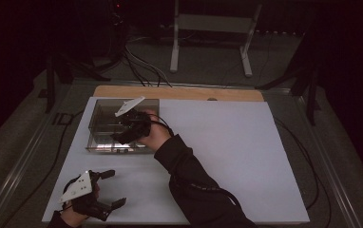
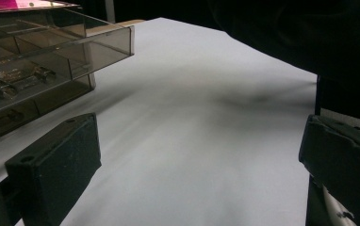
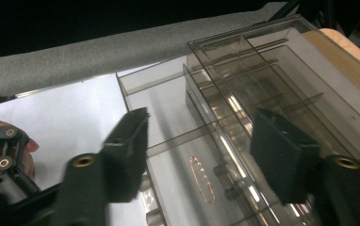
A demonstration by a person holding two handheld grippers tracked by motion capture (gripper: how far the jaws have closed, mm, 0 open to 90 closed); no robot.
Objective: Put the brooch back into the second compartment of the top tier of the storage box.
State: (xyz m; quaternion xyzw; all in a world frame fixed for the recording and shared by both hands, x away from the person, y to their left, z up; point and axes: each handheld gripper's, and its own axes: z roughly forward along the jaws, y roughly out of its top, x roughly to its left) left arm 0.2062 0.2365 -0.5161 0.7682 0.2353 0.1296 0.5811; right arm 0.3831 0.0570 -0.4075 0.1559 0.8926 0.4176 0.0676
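Surface [image 1: 246,156]: a white board on a wooden top, whose bare strip shows along the far edge.

Clear compartment box [image 1: 104,124]: a smoky transparent organiser sitting at the far left corner of the surface, divided by thin internal walls. In the right gripper view a chain or clasp-like loop [image 3: 202,179] and small metal parts lie in the lower compartments; their exact identity cannot be determined. In the left gripper view, small metal fittings [image 2: 8,84] are visible through the box wall.

Right gripper [image 1: 128,130]: held over the box, reaching in from its right side, with the forearm and dark sleeve [image 1: 194,185] crossing the middle of the surface. Its jaws stand well apart above the compartments, holding nothing.

Left gripper [image 1: 113,189]: near the front left corner of the surface, pointing right, apart from the box. Its jaws are spread wide with bare white surface between them, holding nothing.
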